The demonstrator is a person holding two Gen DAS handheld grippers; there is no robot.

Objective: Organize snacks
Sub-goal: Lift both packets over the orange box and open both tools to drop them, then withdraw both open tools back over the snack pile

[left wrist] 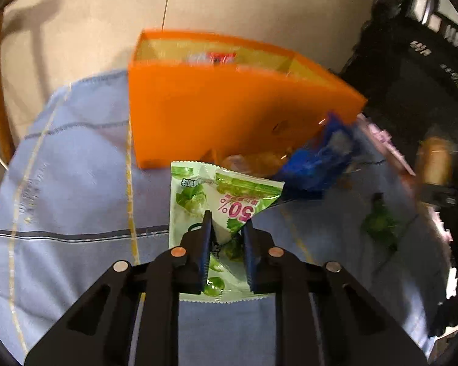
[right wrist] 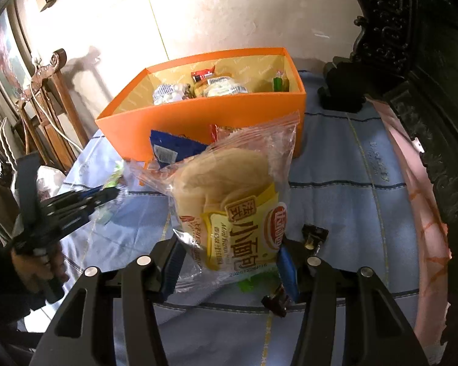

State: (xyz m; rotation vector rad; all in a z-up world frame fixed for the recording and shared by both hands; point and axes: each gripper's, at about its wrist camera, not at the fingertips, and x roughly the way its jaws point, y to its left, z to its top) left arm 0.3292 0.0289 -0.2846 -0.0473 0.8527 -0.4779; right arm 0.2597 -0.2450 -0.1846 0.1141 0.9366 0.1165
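Observation:
An orange open-top box (left wrist: 229,113) (right wrist: 198,122) stands on the blue cloth with several snacks inside. My left gripper (left wrist: 227,218) is shut on a green-and-white snack packet (left wrist: 195,195), which it pinches into a raised fold in front of the box. From the right wrist view the left gripper (right wrist: 107,195) shows at the left, held by a hand. My right gripper (right wrist: 230,247) is shut on a clear packet of small bread (right wrist: 229,195), held upright above the cloth near the box's front wall. A blue packet (left wrist: 314,158) (right wrist: 171,149) lies against the box's front.
The blue checked tablecloth (right wrist: 336,207) covers the table. Dark carved furniture (right wrist: 412,61) rises at the right, with a pink strip (right wrist: 427,213) along the table edge. A wooden chair (right wrist: 49,91) stands at the left. A small black clip (right wrist: 314,235) and a blurred green item (left wrist: 378,222) lie on the cloth.

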